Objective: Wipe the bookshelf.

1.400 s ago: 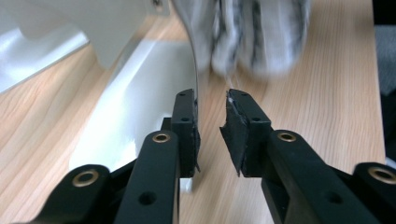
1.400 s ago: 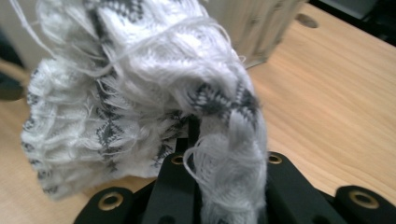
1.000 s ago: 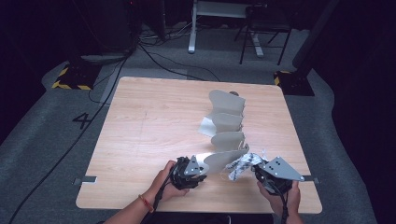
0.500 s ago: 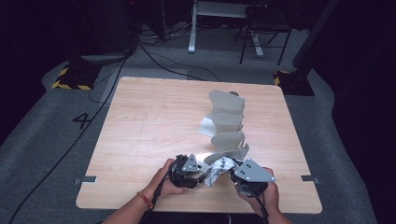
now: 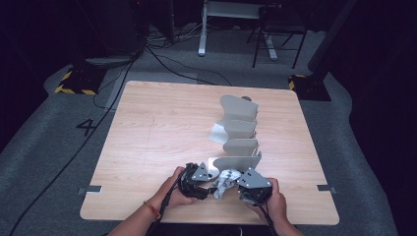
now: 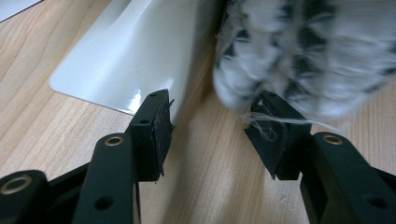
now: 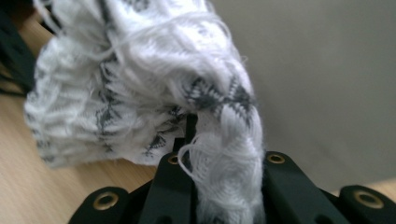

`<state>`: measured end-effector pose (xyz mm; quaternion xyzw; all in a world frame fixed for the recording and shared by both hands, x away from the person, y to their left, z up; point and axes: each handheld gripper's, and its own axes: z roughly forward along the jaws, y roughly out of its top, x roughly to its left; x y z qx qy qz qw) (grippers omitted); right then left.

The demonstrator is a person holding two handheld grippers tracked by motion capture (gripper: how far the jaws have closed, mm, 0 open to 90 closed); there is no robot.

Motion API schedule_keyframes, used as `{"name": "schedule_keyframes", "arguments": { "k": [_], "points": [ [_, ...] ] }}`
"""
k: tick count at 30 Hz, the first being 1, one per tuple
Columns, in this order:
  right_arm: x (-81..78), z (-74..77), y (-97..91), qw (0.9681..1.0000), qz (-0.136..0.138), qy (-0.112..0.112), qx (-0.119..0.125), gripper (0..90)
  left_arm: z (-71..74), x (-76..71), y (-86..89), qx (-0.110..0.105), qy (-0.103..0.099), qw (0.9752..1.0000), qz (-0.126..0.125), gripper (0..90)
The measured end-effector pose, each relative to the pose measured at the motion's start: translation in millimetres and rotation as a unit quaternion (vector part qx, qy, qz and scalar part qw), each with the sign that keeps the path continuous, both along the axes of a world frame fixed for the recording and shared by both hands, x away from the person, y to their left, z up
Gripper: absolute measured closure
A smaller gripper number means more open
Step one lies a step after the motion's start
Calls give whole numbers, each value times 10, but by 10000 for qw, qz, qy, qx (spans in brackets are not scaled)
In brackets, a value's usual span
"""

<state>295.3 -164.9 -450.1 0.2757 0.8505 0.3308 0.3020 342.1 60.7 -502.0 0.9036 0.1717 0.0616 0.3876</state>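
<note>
Sock [image 5: 223,181]: fuzzy white knit, grey pattern, bunched just before the glossy divider rack [image 5: 239,140]
Right gripper [image 7: 224,154]: fingers clamped on sock
Left gripper [image 6: 212,133]: fingers apart, just been opening, sock fluff brushing one
Table [image 5: 162,128]: pale woodgrain

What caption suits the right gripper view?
Right hand-held gripper clamps a fuzzy white-and-grey knit cloth beside a grey divider.

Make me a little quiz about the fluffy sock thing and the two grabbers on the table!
1. True or false: the right gripper is clamped on the fuzzy white-and-grey sock.
2. Is fabric pressed between the left gripper pads? Yes or no.
3. What stands just behind the sock?
A. the white metal divider rack
B. a red bucket
C. a stack of plates

Key: 1 true; 2 no, the jaws have just been opening with only loose fibres at one pad; 3 A.
</note>
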Motion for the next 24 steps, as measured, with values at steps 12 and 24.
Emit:
{"name": "schedule_keyframes", "arguments": {
  "k": [12, 24],
  "points": [
    [115, -71, -571, 9973, -699, 193, 95, 804, 2, -1, 1, 23, -12, 10000, -10, 486],
    [-145, 628, -581, 9898, -519, -871, 1002, 816, 2, 2, -5, 29, -27, 10000, -17, 484]
  ]
}}
